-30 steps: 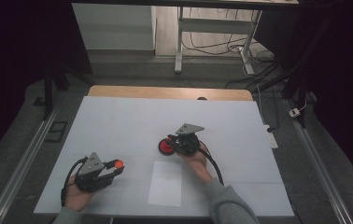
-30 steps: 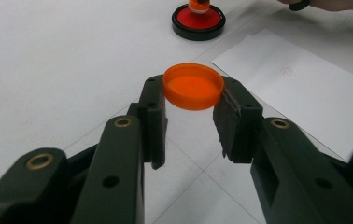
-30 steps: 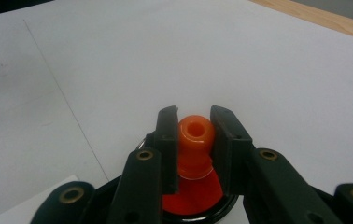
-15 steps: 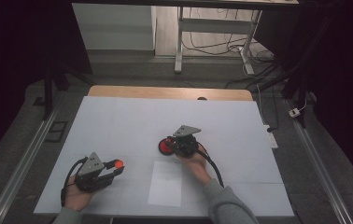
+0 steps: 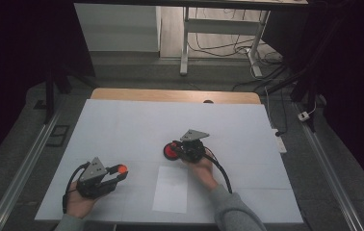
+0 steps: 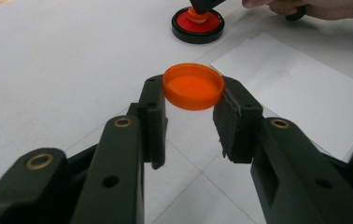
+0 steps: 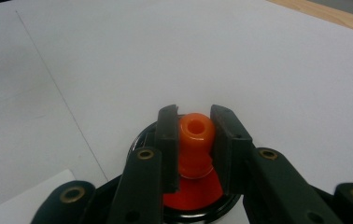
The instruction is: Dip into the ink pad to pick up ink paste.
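Now both my grippers are gripping.
Left gripper (image 6: pixel 192 100) clamps the orange cap (image 6: pixel 193 86); right gripper (image 7: pixel 194 137) pinches the orange stamp (image 7: pixel 195 140) on the red ink pad (image 6: pixel 198 24).

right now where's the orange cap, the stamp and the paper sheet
orange cap (image 6: pixel 193 87), left gripper view, inner face
stamp (image 7: pixel 195 128), right gripper view, top of handle
paper sheet (image 5: pixel 171 190), high view, middle of sheet
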`<state>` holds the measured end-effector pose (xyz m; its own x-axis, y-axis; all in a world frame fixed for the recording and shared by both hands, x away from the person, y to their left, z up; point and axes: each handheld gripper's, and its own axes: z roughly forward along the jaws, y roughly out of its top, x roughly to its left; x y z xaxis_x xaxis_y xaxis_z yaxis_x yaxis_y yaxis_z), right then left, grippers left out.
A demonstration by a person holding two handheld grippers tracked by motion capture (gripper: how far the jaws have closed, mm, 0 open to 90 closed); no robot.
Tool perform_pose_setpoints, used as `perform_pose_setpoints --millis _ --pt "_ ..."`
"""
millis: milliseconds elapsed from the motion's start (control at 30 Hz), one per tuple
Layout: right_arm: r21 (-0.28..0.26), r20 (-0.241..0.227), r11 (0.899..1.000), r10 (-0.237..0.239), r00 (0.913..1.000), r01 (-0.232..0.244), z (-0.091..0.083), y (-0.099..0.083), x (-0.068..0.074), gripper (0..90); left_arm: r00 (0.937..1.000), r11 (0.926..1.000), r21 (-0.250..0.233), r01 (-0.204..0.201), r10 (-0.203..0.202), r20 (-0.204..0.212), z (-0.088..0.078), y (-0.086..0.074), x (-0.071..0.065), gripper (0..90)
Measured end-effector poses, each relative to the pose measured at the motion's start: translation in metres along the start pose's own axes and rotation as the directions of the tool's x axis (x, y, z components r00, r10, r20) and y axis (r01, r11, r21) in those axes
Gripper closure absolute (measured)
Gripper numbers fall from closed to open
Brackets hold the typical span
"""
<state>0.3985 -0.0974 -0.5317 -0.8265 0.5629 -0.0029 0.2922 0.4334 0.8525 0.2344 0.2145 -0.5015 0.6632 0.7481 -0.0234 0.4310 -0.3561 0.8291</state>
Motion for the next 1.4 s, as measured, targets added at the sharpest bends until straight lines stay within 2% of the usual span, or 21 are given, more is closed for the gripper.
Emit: perform_pose_setpoints --millis 367,400,567,633,667,733,767,833,967,1100,1400 --pt "-0.004 0.001 1.000 -0.008 1.0000 0.008 0.000 -0.001 0.000 73.2 1.0000 1.0000 0.001 0.002 -0.002 -0.001 0.001 0.000 0.000 64.8" --pt "-0.001 0.013 1.000 -0.012 0.9999 0.012 0.000 -0.001 0.001 73.1 1.0000 1.0000 0.001 0.003 -0.003 -0.002 0.001 0.000 0.000 64.8" --pt "0.000 0.006 1.000 -0.003 1.0000 0.003 0.000 0.000 0.001 72.9 1.0000 1.0000 0.002 0.003 -0.003 -0.001 0.001 0.000 0.001 64.8" --pt "0.008 -0.016 1.000 -0.001 0.9999 0.001 0.000 0.002 -0.002 72.7 1.0000 1.0000 0.000 0.007 -0.007 -0.001 0.001 0.000 0.001 64.8" --pt "-0.003 -0.018 1.000 0.012 0.9998 -0.012 -0.002 0.002 -0.005 72.7 1.0000 1.0000 0.000 0.009 -0.009 -0.004 0.001 0.000 0.002 64.8" --pt "-0.084 -0.028 0.995 0.055 0.9981 -0.057 -0.013 0.007 -0.010 72.7 0.9999 0.9999 0.002 0.011 -0.011 -0.006 0.001 -0.001 0.003 64.8" --pt "-0.134 -0.043 0.988 0.072 0.9965 -0.077 -0.020 0.012 -0.012 72.7 0.9999 0.9999 0.001 0.012 -0.012 -0.006 0.001 -0.001 0.003 64.7" --pt "-0.155 -0.067 0.984 0.073 0.9951 -0.082 -0.027 0.015 -0.014 72.7 0.9999 0.9999 0.001 0.014 -0.014 -0.007 0.001 -0.001 0.003 64.8" --pt "-0.136 -0.092 0.985 0.091 0.9916 -0.103 -0.029 0.013 -0.013 72.6 1.0000 1.0000 0.001 0.008 -0.008 -0.005 0.001 0.000 0.002 64.7" --pt "-0.127 -0.100 0.987 0.085 0.9914 -0.097 -0.029 0.013 -0.010 72.6 0.9999 1.0000 0.003 0.009 -0.009 -0.005 0.001 -0.001 0.002 64.6" --pt "-0.113 -0.095 0.989 0.089 0.9915 -0.100 -0.030 0.013 -0.010 72.6 0.9999 0.9999 0.006 0.015 -0.015 -0.007 0.001 -0.002 0.005 64.6"
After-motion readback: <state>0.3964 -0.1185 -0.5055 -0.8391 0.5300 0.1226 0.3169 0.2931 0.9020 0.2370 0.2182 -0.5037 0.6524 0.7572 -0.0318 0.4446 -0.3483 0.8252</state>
